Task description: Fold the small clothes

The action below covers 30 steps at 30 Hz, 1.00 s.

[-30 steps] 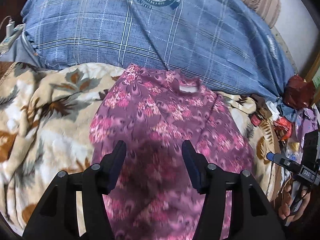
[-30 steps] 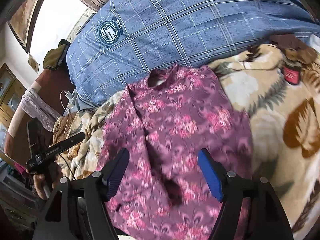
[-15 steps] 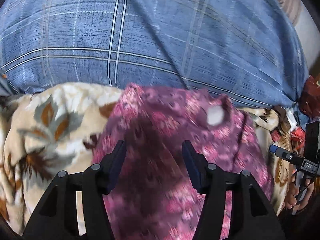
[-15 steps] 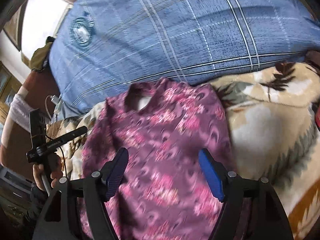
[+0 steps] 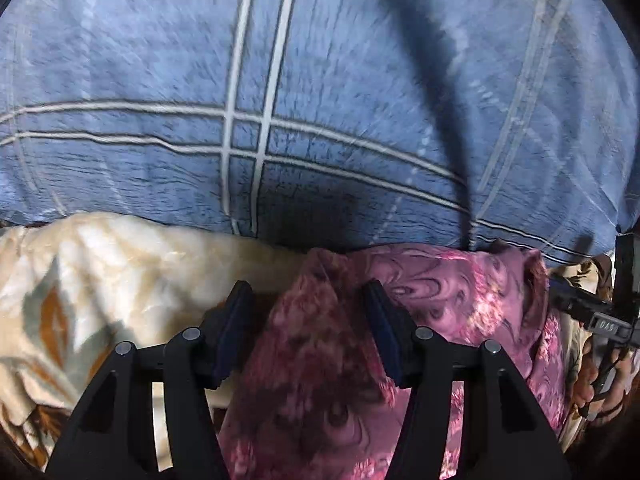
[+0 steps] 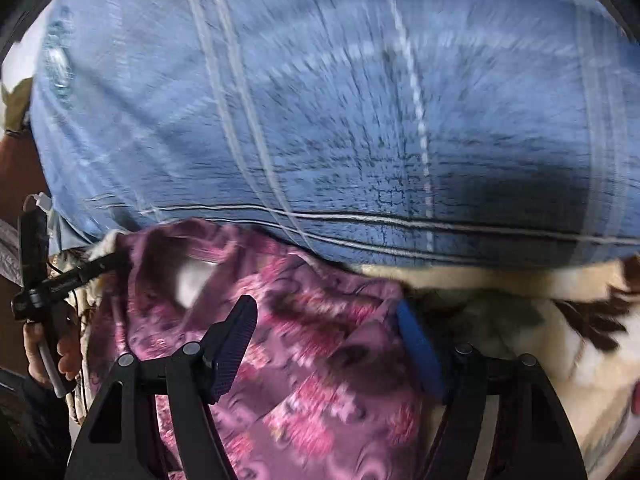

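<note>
Up close now: purple floral top [image 5: 420, 320] spread on cream leaf-print blanket [image 5: 100, 280], collar end butted against blue plaid pillow [image 5: 280, 100]. Long axis running from near edge toward pillow, neckline [image 6: 188, 280] pointing away from both cameras. Left gripper [image 5: 306, 316] spread wide over the garment's left shoulder corner, left finger above blanket, right finger above cloth, nothing pinched. Right gripper [image 6: 328, 332] likewise spread wide, straddling the right shoulder edge, blue pad at the hem where cloth meets blanket; contact with fabric hard to judge through blur. No containers visible. White collar label showing inside neck opening.
</note>
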Each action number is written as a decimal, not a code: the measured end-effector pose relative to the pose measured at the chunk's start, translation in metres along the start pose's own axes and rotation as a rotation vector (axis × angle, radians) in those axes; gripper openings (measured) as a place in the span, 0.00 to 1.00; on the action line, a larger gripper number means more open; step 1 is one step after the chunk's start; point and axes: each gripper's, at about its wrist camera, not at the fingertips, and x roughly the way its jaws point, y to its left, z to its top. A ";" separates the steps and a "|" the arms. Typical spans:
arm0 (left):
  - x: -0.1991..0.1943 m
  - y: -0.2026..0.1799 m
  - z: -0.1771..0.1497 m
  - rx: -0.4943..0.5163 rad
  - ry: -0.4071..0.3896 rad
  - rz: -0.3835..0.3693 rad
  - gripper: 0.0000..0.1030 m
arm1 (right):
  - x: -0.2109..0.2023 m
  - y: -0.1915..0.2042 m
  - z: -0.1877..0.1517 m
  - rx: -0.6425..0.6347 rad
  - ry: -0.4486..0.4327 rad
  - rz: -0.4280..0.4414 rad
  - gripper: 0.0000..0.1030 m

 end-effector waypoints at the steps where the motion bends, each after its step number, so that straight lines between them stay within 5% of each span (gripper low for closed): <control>1: 0.004 0.001 0.000 -0.011 0.003 -0.002 0.38 | 0.004 0.000 0.001 -0.005 0.009 -0.012 0.69; 3: 0.007 0.003 -0.001 -0.039 0.009 -0.027 0.19 | 0.003 0.002 -0.002 -0.023 0.005 -0.021 0.58; 4: 0.004 0.002 -0.003 -0.037 -0.003 -0.044 0.09 | -0.001 0.006 -0.003 -0.050 -0.006 -0.057 0.43; 5: 0.000 0.001 -0.005 -0.022 -0.017 -0.047 0.06 | -0.002 0.008 -0.004 -0.066 -0.010 -0.091 0.19; 7: -0.011 -0.001 -0.008 0.002 -0.044 -0.041 0.05 | -0.009 0.009 -0.007 -0.086 -0.024 -0.105 0.09; 16: -0.097 -0.001 -0.028 0.014 -0.182 -0.104 0.04 | -0.108 0.017 -0.044 -0.110 -0.226 -0.099 0.06; 23: -0.215 0.012 -0.127 0.029 -0.307 -0.238 0.04 | -0.214 0.026 -0.144 -0.135 -0.339 0.001 0.06; 30: -0.239 0.009 -0.255 0.019 -0.292 -0.243 0.04 | -0.243 0.052 -0.273 -0.111 -0.350 0.025 0.05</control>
